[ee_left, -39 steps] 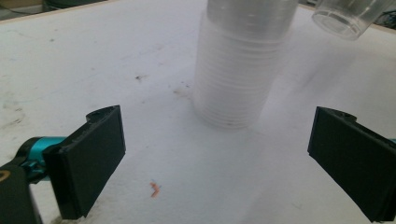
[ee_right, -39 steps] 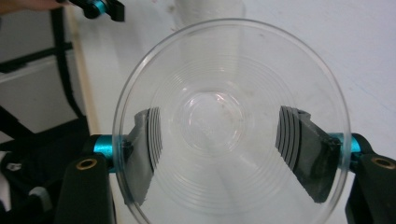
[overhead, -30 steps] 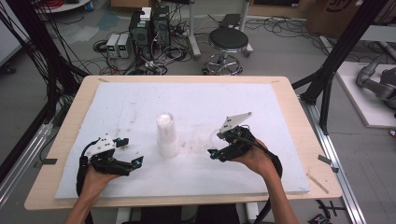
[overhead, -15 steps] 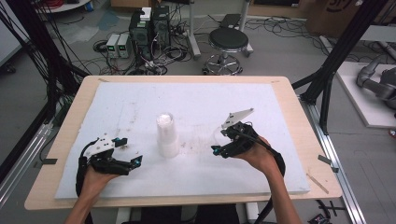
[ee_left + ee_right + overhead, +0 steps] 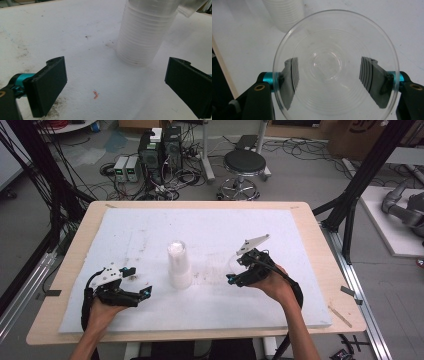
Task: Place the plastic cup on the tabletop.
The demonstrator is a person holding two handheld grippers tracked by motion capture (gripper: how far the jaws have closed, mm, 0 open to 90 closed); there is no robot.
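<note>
beside cup stack (image 5: 178, 265), clear cup (image 5: 335, 66) amid bare foam (image 5: 250, 310)

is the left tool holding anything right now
No: in the left gripper view the left tool stands wide open over bare white foam, with the stack of cups beyond it, untouched.

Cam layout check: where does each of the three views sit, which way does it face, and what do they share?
High view: above the person's side, facing forward and down on the white mat; both forearms, left gripper, right gripper.
Left gripper view: rides the left gripper, facing the cup stack; open jaws.
Right gripper view: rides the right gripper, jaws shut on a clear cup.
Shared: the cup stack.
</note>
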